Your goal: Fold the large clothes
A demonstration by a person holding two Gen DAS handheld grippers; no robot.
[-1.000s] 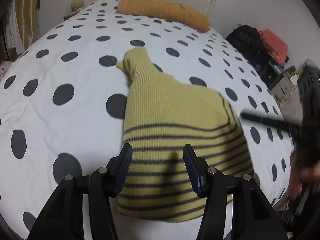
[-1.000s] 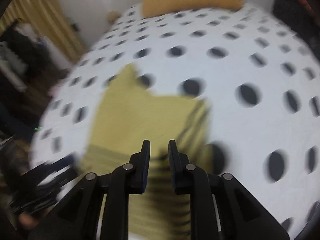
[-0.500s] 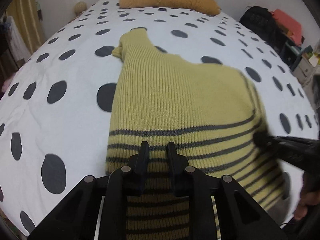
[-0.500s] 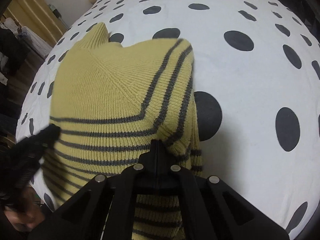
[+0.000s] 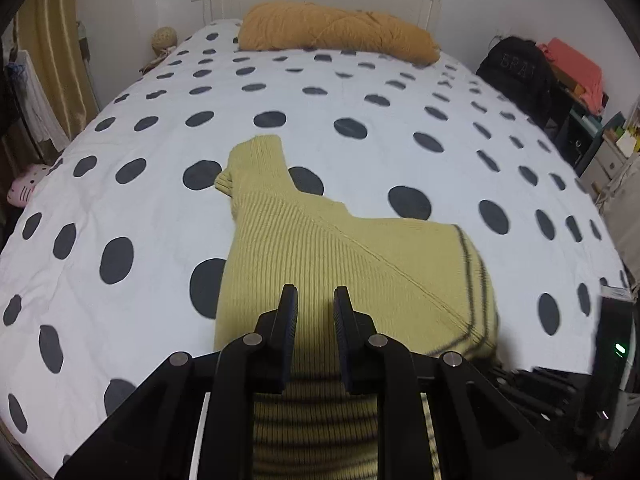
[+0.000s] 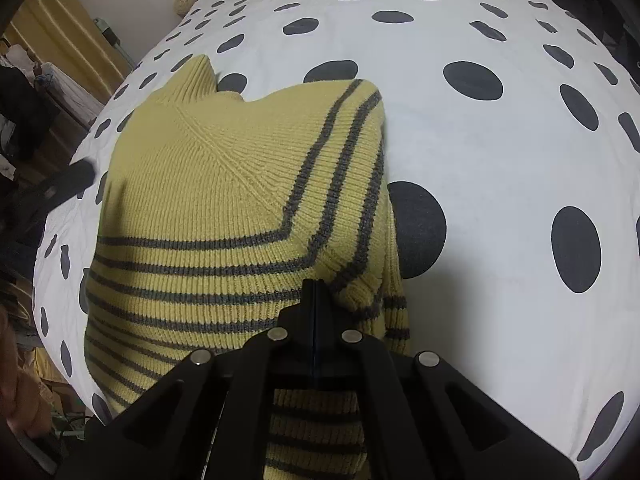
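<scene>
On the polka-dot bed (image 5: 360, 92), a yellow striped sweater (image 6: 240, 200) lies partly folded. The right gripper (image 6: 315, 286) fingers clench its edge. The left gripper (image 5: 314, 300) fingers stand slightly apart above it, grasping nothing.

The only lettering in view stands on the black backpack (image 5: 516, 76) to the right of the bed (image 5: 360, 100), pale capitals across its front that look like "BPAI" in the left wrist view but are too blurred and small to read with certainty.
</scene>
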